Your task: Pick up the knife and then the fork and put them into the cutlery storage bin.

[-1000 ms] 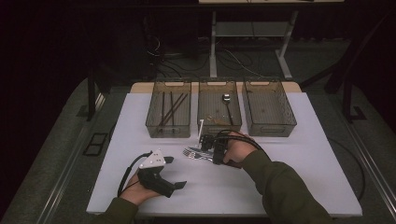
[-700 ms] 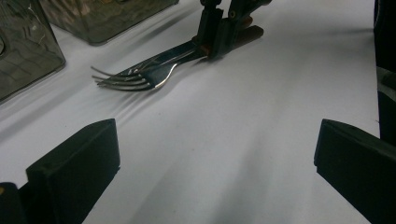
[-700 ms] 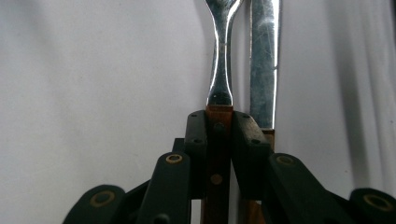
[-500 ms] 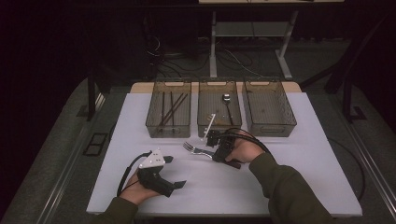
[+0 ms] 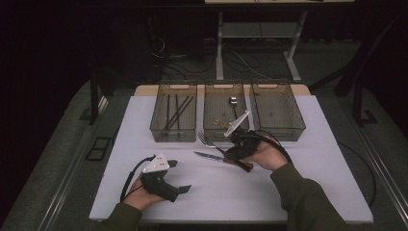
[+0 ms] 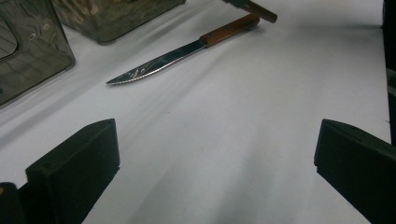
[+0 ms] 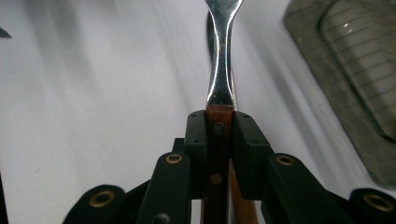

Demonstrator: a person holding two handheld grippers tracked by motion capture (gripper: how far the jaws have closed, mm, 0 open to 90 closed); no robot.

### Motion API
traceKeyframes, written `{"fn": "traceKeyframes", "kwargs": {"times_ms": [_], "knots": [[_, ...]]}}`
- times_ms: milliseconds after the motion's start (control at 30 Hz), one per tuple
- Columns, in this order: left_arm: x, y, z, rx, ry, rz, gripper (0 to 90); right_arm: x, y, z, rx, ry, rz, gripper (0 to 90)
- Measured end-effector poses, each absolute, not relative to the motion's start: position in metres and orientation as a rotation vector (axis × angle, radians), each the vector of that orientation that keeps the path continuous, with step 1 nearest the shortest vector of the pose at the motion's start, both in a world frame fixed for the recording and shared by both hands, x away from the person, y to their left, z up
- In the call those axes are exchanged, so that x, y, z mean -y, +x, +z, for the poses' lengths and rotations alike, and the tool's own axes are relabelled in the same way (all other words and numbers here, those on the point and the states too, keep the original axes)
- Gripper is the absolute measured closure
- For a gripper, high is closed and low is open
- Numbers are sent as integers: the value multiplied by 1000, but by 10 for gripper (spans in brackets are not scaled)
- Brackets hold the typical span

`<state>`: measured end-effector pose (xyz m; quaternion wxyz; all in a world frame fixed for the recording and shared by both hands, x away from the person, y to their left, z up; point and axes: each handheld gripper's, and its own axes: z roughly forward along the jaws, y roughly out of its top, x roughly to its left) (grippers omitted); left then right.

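Your right gripper (image 7: 219, 135) has matt black plastic pads clamped on the fork (image 7: 223, 56): brown wood handle with brass-looking rivets, glossy polished metal neck. The knife (image 6: 187, 51) near the middle of the table (image 5: 308, 192) shows a shiny serrated metal blade and a smooth reddish wooden handle. The table top looks smooth, matt white. The bins (image 5: 278, 108) along its far edge look like smoky translucent plastic.

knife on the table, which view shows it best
The left gripper view: the knife lies in full, serrated blade and wooden handle clear. The high view shows it small, its handle end under the right gripper. The right gripper view gives a dark sliver behind the fork.
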<state>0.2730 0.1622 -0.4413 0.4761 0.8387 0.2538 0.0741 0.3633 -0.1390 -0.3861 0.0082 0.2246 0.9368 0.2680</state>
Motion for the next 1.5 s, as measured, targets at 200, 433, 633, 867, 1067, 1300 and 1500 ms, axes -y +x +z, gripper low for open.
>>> {"fn": "traceKeyframes", "kwargs": {"times_ms": [200, 433, 633, 867, 1067, 1300, 1500], "knots": [[-162, 273, -442, -620, 2057, 186, 0, 163, 358, -382, -2829, 763, 1015, 770], [-162, 273, -442, -628, 2054, 186, 0, 184, 357, -377, -2734, 841, 1154, 770], [-162, 272, -442, -626, 2055, 185, 0, 204, 358, -371, -2625, 907, 1229, 770], [-162, 273, -442, -631, 2056, 185, 0, 240, 367, -351, -2438, 1008, 1302, 769], [-162, 273, -442, -632, 2054, 186, 0, 273, 380, -339, -2277, 1101, 1307, 770], [-162, 272, -442, -636, 2052, 185, 0, 305, 402, -335, -2133, 1222, 1249, 769], [-162, 272, -442, -633, 2053, 185, 0, 327, 421, -343, -2049, 1301, 1198, 769]]}}
